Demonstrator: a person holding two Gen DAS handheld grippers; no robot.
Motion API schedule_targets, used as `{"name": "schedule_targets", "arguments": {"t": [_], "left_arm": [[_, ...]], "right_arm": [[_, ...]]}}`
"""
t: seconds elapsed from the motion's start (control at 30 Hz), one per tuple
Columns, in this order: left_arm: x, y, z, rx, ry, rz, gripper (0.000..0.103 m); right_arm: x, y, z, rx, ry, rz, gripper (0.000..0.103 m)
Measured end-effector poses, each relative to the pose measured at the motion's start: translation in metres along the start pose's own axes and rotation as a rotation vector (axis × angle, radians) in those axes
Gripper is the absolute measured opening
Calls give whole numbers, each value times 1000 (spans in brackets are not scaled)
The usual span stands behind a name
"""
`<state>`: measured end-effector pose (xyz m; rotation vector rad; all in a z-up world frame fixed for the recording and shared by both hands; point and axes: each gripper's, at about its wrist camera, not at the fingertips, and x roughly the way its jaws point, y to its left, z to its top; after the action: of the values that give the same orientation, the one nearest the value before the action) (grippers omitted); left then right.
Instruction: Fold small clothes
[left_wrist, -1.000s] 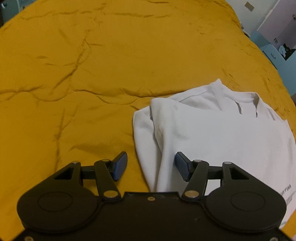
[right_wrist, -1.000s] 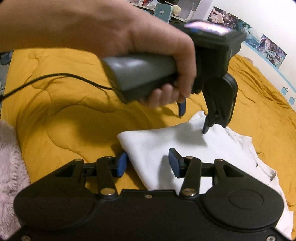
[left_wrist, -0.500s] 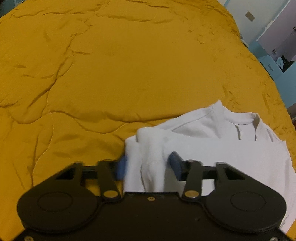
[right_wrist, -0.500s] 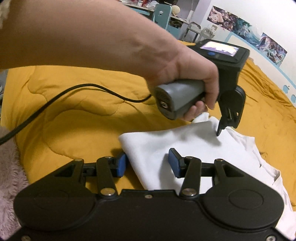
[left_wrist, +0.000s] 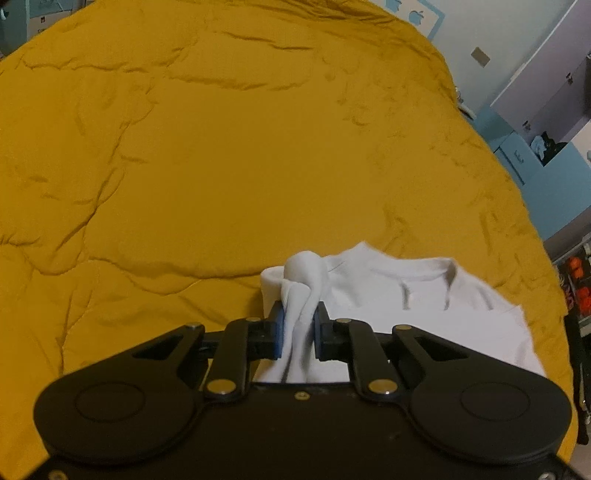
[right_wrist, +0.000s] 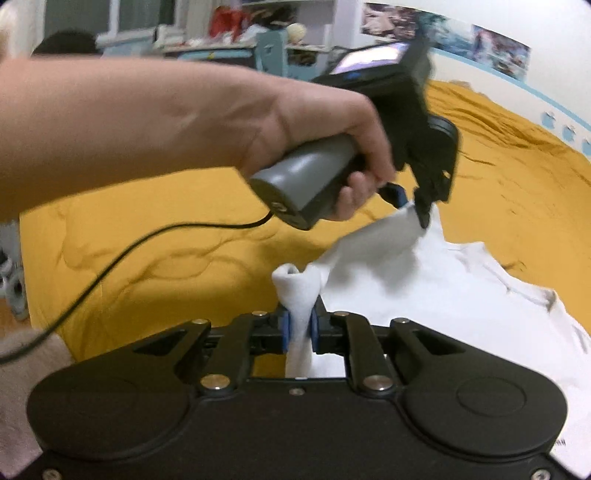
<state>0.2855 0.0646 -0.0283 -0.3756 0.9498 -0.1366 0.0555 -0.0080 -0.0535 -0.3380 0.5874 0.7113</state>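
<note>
Mustard-yellow quilted bedding (left_wrist: 229, 177) covers the whole surface under both grippers, creased into shallow ridges, with a pale blue wall and posters beyond it.

Closest in the left wrist view, the left gripper (left_wrist: 298, 325) has just been closing its jaws, and its blue pads (left_wrist: 279, 332) now pinch a bunched fold of the white shirt (left_wrist: 424, 317). The cloth squeezes up between the fingers and bulges into a rounded knob just past the tips. Right of the fingers the rest of the shirt lies spread on the bedding, its collar (left_wrist: 424, 267) a little farther out and facing away from the gripper. The garment's long axis runs from that collar back towards the lower right edge of the view, past the right finger.

In the right wrist view, the right gripper (right_wrist: 298, 326) has also just been closing, and its fingers are pressed onto another gathered edge of the same shirt (right_wrist: 461, 317), which stands up in a small twisted peak between the pads. From there the cloth stretches taut, up and away to the right, to the left gripper (right_wrist: 412, 206), held by the person's hand (right_wrist: 332, 147); a black cable (right_wrist: 129, 254) trails from its grey handle. Beyond the lifted edge, the shirt body slopes down to the right of the fingers onto the bedding (right_wrist: 147, 229).
</note>
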Motion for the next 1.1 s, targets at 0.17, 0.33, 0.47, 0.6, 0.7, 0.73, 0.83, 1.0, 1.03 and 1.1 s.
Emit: {"name": "schedule_targets", "arguments": {"t": [0.17,0.33,0.47,0.6,0.7,0.73,0.83,1.0,1.03,1.1], "left_arm": [[-9,-38,3,34,-22,5,12],[-8,-85,6,71,-31,2,12],[-1,-122,5,99,-29,-9,12],[12,-158,2,118,-22,-23,12],[22,-179,0,123,-20,-39,12],[26,-186,-1,125,-19,-46,12],[38,-204,-1,122,-17,-63,12],[59,-231,-5,118,-7,-82,12],[65,-238,-6,122,-5,-87,12],[71,-250,-7,130,-2,-95,11]], "right_arm": [[-34,-24,-4,71,-42,-42,7],[-52,-51,-14,126,-67,-87,6],[-68,-71,-26,167,-81,-124,6],[-85,-92,-41,208,-92,-162,6],[-93,-107,-53,242,-99,-193,5],[-97,-112,-57,257,-100,-202,5],[-108,-129,-70,299,-103,-236,5],[-118,-159,-92,377,-107,-292,5],[-120,-164,-97,396,-109,-303,5],[-125,-174,-108,442,-115,-320,5]]}}
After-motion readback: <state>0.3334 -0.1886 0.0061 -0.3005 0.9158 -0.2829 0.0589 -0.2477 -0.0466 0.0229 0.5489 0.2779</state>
